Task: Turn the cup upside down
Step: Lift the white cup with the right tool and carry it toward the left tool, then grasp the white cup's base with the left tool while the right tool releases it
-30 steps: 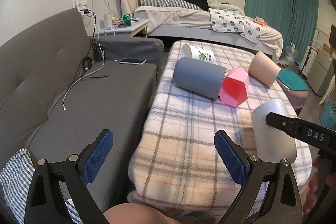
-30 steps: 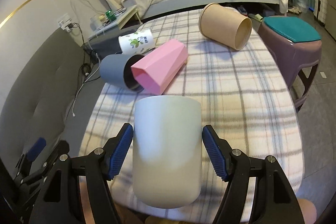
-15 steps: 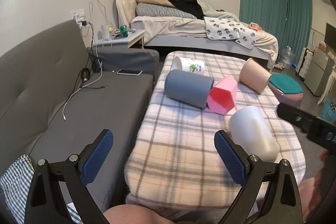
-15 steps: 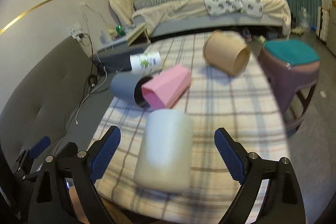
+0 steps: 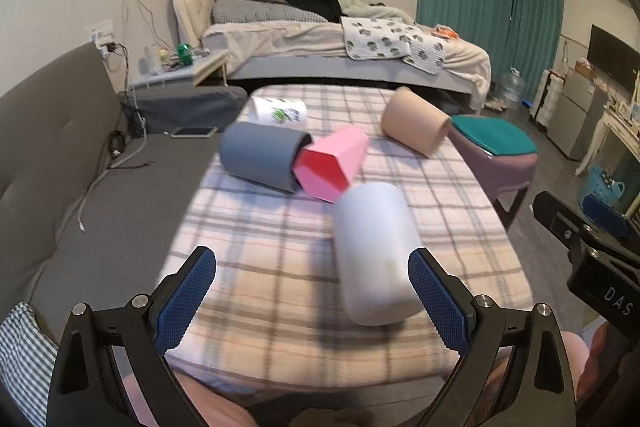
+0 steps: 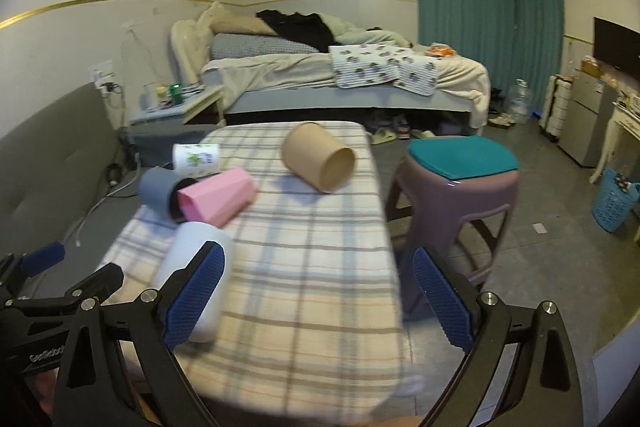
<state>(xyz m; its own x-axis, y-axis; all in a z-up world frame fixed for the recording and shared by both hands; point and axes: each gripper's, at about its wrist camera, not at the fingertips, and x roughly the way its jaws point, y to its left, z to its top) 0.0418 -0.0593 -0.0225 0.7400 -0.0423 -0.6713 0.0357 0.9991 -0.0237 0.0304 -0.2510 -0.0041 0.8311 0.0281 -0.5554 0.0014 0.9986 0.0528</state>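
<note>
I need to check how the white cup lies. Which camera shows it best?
The left wrist view: the plain white cylindrical cup lies whole on its side on the plaid tablecloth. In the right wrist view, a blue gripper finger pad partly covers it.

The room was dim, under soft indoor light that perhaps came from above. The white cup [image 5: 372, 255] threw a weak shadow on the plaid cloth [image 5: 256, 251]. Both fisheye views bent strongly at the edges, with black corners. The near table edge was blurred, especially in the right wrist view
</note>
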